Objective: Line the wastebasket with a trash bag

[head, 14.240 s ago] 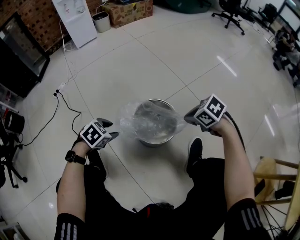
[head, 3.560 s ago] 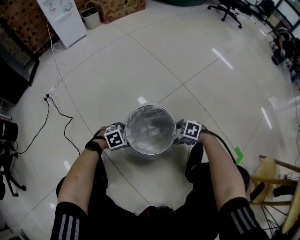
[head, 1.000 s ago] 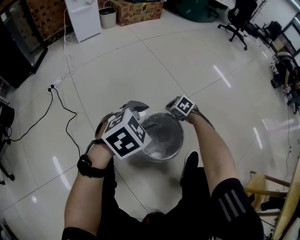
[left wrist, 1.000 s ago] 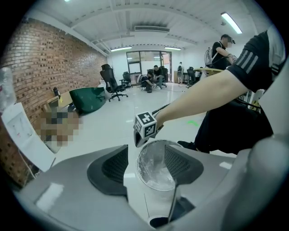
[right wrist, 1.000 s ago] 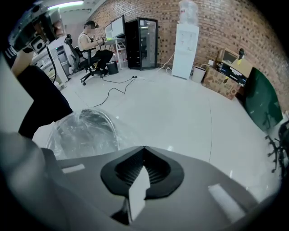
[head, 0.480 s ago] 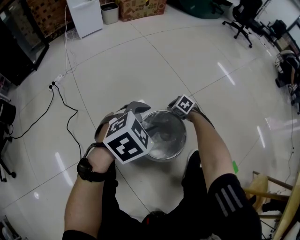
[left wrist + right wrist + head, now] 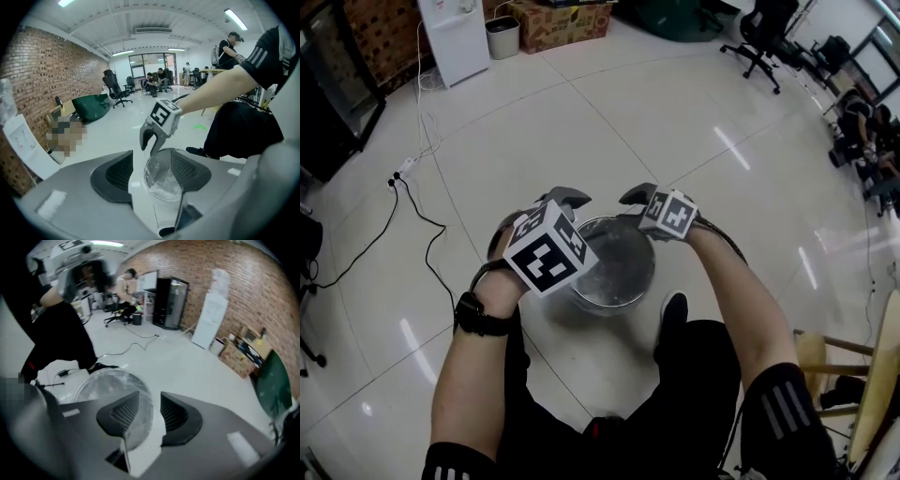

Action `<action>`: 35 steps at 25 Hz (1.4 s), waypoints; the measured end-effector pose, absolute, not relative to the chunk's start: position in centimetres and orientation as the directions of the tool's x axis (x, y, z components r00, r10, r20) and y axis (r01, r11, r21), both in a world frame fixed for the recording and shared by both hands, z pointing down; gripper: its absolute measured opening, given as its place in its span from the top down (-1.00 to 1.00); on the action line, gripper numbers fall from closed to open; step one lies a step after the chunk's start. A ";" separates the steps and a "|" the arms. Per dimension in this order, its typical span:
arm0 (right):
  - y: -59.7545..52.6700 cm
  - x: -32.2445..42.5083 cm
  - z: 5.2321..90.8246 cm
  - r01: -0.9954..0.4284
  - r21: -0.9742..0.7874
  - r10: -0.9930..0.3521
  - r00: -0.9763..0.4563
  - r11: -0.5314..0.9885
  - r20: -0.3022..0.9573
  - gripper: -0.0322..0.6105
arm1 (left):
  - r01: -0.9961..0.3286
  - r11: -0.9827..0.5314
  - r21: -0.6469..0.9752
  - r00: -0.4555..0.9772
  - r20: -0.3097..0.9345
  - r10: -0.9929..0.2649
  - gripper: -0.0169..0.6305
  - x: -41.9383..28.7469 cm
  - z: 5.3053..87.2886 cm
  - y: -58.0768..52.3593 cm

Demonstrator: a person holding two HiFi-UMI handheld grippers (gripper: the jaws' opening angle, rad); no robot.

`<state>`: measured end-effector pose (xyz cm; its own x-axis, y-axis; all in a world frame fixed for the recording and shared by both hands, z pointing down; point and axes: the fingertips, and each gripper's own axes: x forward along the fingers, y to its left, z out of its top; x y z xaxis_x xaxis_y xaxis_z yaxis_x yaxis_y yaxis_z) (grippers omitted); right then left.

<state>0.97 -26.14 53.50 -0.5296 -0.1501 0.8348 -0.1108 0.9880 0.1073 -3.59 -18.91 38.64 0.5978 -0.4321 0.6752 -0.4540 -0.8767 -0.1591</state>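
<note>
— What had changed from half a second before?

— We had lifted the right gripper [image 7: 630,199] off the far rim of the wastebasket [image 7: 609,298]. Its jaws had just been opening. They stood narrowly apart, with only the floor [image 7: 694,112] and the basket's edge showing through the gap and nothing pinched between them. Our left gripper [image 7: 566,198] had kept its place above the basket's near-left rim, with its jaws wide and empty.

— And how did the basket sit?

— It stood upright on the floor with its long axis vertical and its round mouth facing up. It was below and between our two grippers, just ahead of our shoe [image 7: 671,314]. The clear trash bag [image 7: 617,258] lay inside it against the metal wall.

— Could we read any writing?

— The cubes [image 7: 548,251] on the grippers carried only black-and-white square markers. The print on the cardboard box [image 7: 562,21], well beyond the basket, was too small for us to read.
</note>
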 end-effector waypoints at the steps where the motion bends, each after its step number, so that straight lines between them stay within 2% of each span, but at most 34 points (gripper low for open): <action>1: -23.7 -0.2 53.1 -0.026 0.118 -0.114 -0.534 0.993 0.838 0.42 | -0.450 -0.878 -0.162 0.604 0.669 -0.433 0.18 -3.2 38.4 -18.9; 3: -19.7 -2.5 53.3 0.090 0.118 -0.052 -0.537 0.989 0.842 0.39 | -0.439 -0.882 -0.169 0.613 0.662 -0.432 0.18 -2.6 38.1 -18.8; 6: -15.6 -5.2 55.4 0.147 0.043 0.040 -0.519 0.988 0.854 0.38 | -0.425 -0.888 -0.177 0.616 0.662 -0.427 0.18 -2.1 37.9 -18.2; 10: -13.9 -6.2 60.0 0.141 -0.035 0.096 -0.454 0.989 0.886 0.32 | -0.413 -0.892 -0.183 0.605 0.677 -0.419 0.19 -2.3 38.5 -17.8; 21: -14.1 -7.2 68.6 0.122 -0.092 0.129 -0.340 0.988 0.931 0.28 | -0.473 -0.866 -0.162 0.562 0.701 -0.438 0.19 -6.0 39.7 -18.9; 25: -13.6 -6.9 67.7 0.129 -0.104 0.143 -0.341 0.986 0.929 0.27 | -0.465 -0.870 -0.165 0.564 0.702 -0.435 0.19 -5.9 39.7 -18.7; 30: -12.8 -5.2 62.3 0.139 -0.129 0.174 -0.385 0.982 0.906 0.27 | -0.458 -0.873 -0.169 0.566 0.702 -0.432 0.19 -5.7 39.7 -18.4; 35: -11.7 -0.3 61.4 0.120 -0.169 0.198 -0.299 0.978 0.933 0.28 | -0.434 -0.883 -0.181 0.566 0.708 -0.423 0.19 -4.9 39.6 -17.9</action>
<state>-0.31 -11.71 61.41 -0.2989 0.1981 0.9335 0.1203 0.9782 -0.1691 -4.88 -17.86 39.57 0.5657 -0.4229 0.7080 -0.4337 -0.8827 -0.1807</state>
